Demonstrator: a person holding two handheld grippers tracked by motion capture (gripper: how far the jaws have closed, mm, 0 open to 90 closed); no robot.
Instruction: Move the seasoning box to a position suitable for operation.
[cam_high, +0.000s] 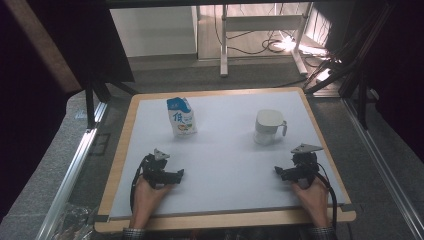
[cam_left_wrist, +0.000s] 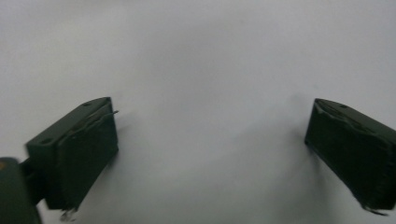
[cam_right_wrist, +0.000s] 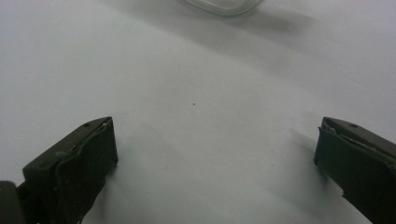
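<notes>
High view: a white-topped table with a light wooden rim (cam_high: 120, 150) sits between dark curtains; grey carpet lies beyond it
Milk carton: a blue and white gable-topped carton with printed characters (cam_high: 181, 116) stands upright at about 11 o'clock on the table; well apart from both grippers
Jug: a white plastic lidded jug with a side handle (cam_high: 269, 126) stands upright at about 1 o'clock; its handle points toward 3 o'clock; its clear base edge (cam_right_wrist: 223, 6) shows at 12 o'clock in the right gripper view
Left gripper: the black two-jaw gripper in the person's left hand (cam_high: 178, 174) rests low at about 7 o'clock on the table, pointing toward 3 o'clock; in the left gripper view (cam_left_wrist: 210, 154) its jaws stand wide apart with bare white table between them; nothing held
Right gripper: the black two-jaw gripper in the person's right hand (cam_high: 278, 171) rests at about 5 o'clock on the table, pointing toward 9 o'clock; in the right gripper view (cam_right_wrist: 217, 163) its jaws are spread wide over bare table; nothing held
Hands: the left hand (cam_high: 150, 192) and right hand (cam_high: 310, 192) come in from 6 o'clock; checked cuffs show at the wrists
Background: white metal desk legs (cam_high: 224, 45) stand on the floor at 12 o'clock
</notes>
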